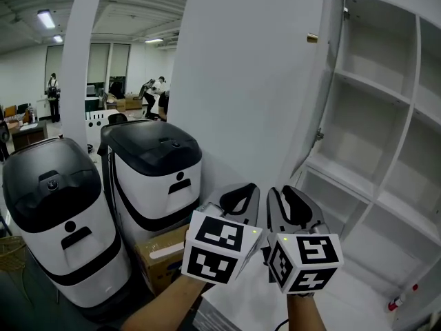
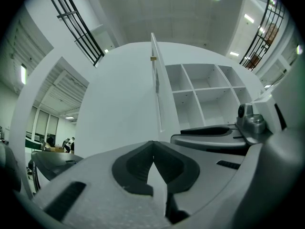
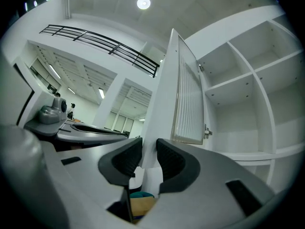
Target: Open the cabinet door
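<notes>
On the cabinet door (image 3: pixel 164 87), only the right gripper view shows ribbing (image 3: pixel 187 97).

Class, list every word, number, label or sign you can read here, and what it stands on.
No words or numbers are readable.
Marker cubes: black square patterns, no letters.
White-and-black machines: a dot-and-bar symbol each, no text.
Cardboard box, white strip: nothing legible.

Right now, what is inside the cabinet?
Only bare white shelves show inside the cabinet. The right gripper covers its lower left corner, so that part cannot be checked.
</notes>
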A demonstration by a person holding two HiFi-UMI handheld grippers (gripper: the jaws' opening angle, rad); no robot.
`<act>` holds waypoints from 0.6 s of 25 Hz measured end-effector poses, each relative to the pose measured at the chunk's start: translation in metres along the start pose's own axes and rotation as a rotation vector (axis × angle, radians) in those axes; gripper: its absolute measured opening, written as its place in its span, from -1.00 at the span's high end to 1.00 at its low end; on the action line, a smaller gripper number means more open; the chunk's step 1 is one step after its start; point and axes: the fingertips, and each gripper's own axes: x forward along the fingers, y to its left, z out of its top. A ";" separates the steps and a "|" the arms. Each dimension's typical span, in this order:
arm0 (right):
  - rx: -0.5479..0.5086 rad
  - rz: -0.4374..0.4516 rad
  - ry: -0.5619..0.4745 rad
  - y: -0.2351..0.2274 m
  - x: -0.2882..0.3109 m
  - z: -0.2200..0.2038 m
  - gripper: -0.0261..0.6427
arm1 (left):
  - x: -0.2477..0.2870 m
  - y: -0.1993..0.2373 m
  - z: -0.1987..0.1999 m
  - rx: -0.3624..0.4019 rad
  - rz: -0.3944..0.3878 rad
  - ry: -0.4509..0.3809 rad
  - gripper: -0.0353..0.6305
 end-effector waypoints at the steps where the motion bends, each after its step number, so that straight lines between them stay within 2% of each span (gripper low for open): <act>1: 0.001 0.004 -0.002 0.002 0.003 0.000 0.61 | -0.001 0.002 -0.001 0.002 0.004 0.001 0.86; 15: 0.019 0.046 -0.009 0.023 0.040 0.001 0.56 | -0.015 0.034 -0.007 0.033 0.055 0.015 0.86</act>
